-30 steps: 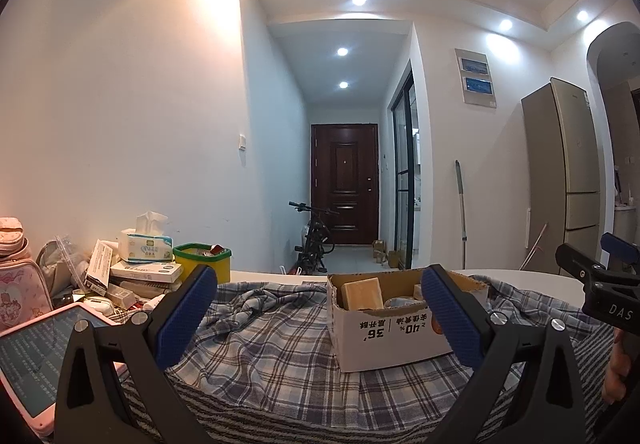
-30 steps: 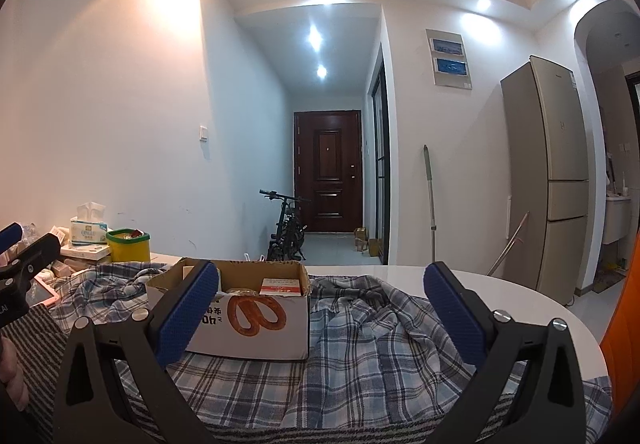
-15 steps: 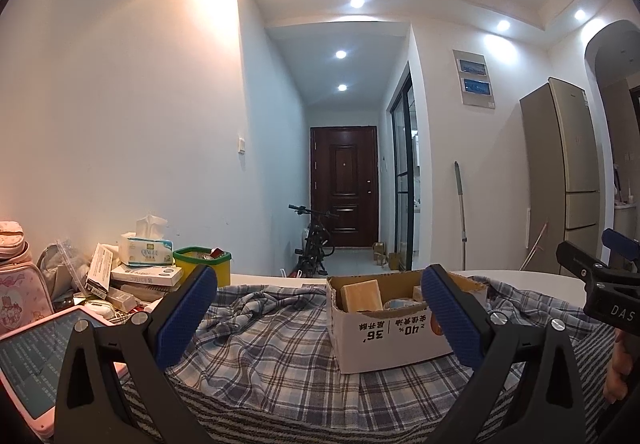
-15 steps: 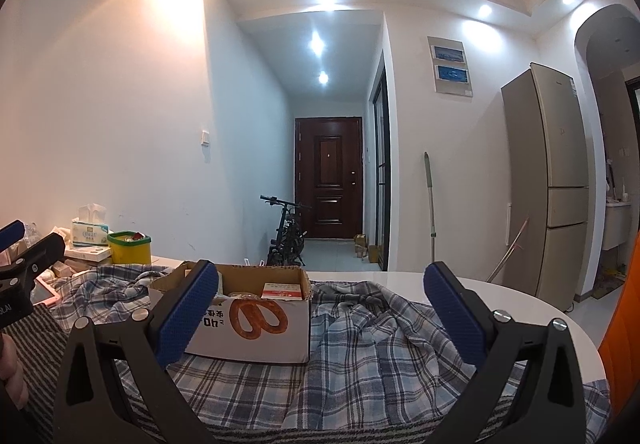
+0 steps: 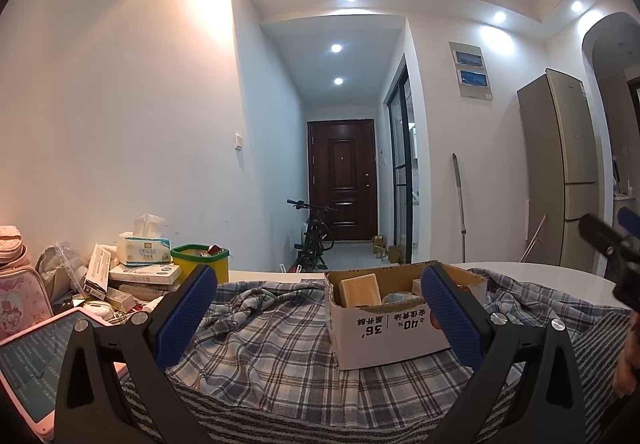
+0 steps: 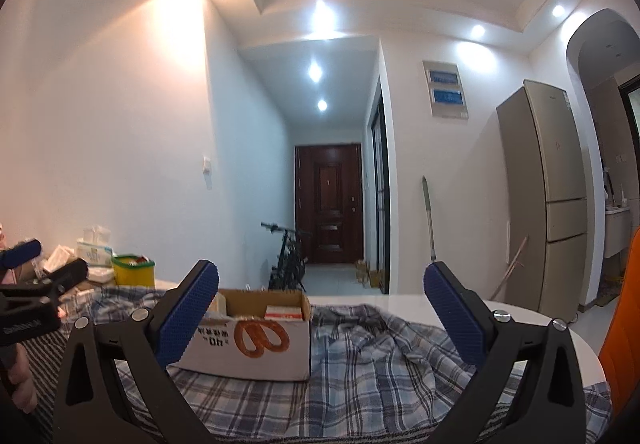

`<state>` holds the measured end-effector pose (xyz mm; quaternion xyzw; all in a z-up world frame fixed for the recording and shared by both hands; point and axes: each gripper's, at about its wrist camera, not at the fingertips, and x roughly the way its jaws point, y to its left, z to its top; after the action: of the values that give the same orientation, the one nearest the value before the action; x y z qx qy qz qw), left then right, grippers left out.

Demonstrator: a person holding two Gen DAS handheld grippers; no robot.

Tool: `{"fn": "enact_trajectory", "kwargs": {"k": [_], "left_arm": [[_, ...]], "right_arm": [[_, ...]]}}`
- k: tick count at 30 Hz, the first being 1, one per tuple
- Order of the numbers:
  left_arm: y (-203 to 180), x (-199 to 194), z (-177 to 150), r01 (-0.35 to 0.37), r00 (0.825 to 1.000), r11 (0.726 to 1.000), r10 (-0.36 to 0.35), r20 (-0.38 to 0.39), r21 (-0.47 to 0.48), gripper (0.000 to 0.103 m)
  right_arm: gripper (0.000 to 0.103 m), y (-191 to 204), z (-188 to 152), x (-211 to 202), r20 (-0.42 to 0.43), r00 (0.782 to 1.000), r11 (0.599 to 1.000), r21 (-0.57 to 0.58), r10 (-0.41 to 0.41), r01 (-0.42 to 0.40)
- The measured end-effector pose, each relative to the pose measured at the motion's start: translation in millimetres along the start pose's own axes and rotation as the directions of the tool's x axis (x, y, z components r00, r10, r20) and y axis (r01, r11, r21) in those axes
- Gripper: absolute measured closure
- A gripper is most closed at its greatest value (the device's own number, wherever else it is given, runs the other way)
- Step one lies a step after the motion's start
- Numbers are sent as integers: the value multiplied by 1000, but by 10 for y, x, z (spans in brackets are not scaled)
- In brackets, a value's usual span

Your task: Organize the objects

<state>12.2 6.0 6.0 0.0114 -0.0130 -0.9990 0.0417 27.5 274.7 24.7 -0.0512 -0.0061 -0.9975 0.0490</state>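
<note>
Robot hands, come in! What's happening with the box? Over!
Left gripper open, empty. Right gripper open, empty. Cardboard box sits untouched on plaid cloth. Nothing blocking it.

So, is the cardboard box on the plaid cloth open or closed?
Open. The cardboard box has no top cover, and a tan block shows inside.

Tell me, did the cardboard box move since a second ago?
No. The cardboard box sits in the same spot on the checked cloth, lined up the same way under the dark door. Both grippers hang open, away from it.
</note>
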Motion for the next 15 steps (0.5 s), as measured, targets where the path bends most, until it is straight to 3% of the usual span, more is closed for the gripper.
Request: {"fn": "enact_trajectory", "kwargs": {"k": [6, 11, 15], "left_arm": [[-20, 40, -3, 7, 1000, 1000, -7, -12, 13, 0], [-77, 40, -6, 15, 1000, 999, -15, -12, 37, 0], [-116, 28, -10, 23, 1000, 998, -23, -3, 55, 0]], "right_arm": [[0, -26, 8, 97, -43, 999, 1000, 10, -5, 6], [0, -8, 27, -69, 43, 999, 1000, 6, 16, -16], [0, 43, 27, 47, -8, 1000, 1000, -14, 15, -15]]}}
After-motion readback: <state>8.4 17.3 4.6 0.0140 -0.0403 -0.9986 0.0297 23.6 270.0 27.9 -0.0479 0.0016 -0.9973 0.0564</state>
